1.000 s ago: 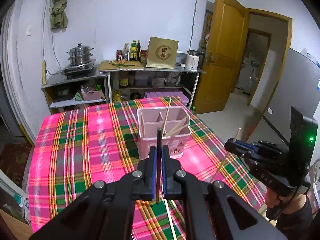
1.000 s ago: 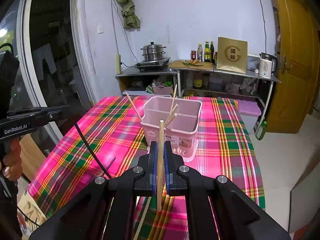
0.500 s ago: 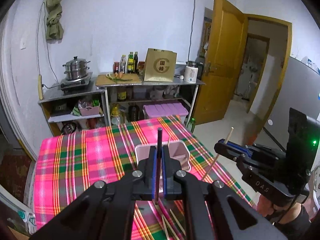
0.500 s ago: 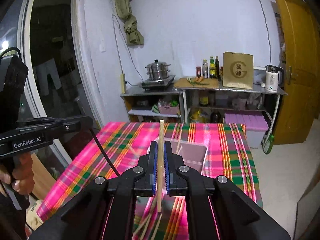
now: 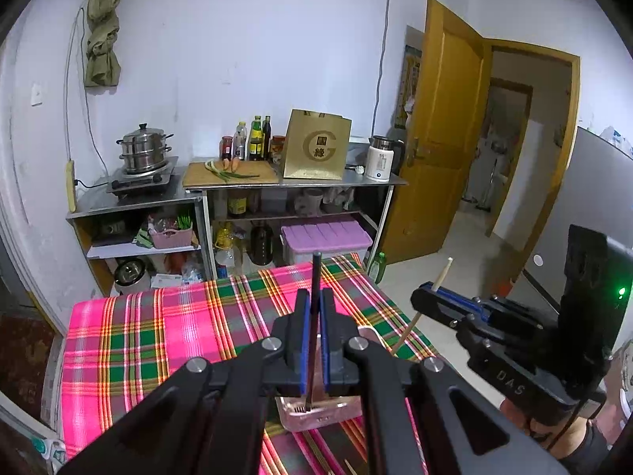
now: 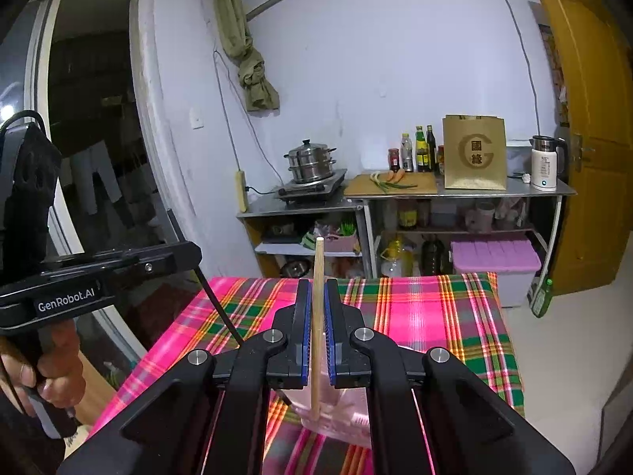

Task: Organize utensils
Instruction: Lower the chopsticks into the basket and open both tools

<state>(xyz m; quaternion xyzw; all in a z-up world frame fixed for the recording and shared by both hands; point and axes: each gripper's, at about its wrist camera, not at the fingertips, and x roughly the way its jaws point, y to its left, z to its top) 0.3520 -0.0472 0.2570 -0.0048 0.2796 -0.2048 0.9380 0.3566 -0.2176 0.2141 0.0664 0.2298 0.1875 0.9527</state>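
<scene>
My left gripper (image 5: 312, 340) is shut on a black chopstick (image 5: 315, 277) held upright, its lower end over the pink utensil holder (image 5: 320, 415), which is mostly hidden under the jaws. My right gripper (image 6: 317, 336) is shut on a light wooden chopstick (image 6: 317, 269), also upright, its tip down at the pink holder (image 6: 340, 419). The right gripper shows in the left wrist view (image 5: 447, 304) at right; the left gripper shows in the right wrist view (image 6: 130, 261) at left.
The table has a pink plaid cloth (image 5: 158, 328). Loose wooden chopsticks (image 5: 316, 455) lie on it near the front edge. Metal shelves (image 5: 237, 186) with a steamer pot, bottles, a paper bag and a kettle stand by the far wall. A yellow door (image 5: 443, 130) is open at right.
Both grippers have risen and tilted, each keeping its chopstick. The pink holder has slid from mid-view down under the jaws, and the far shelves now fill the middle.
</scene>
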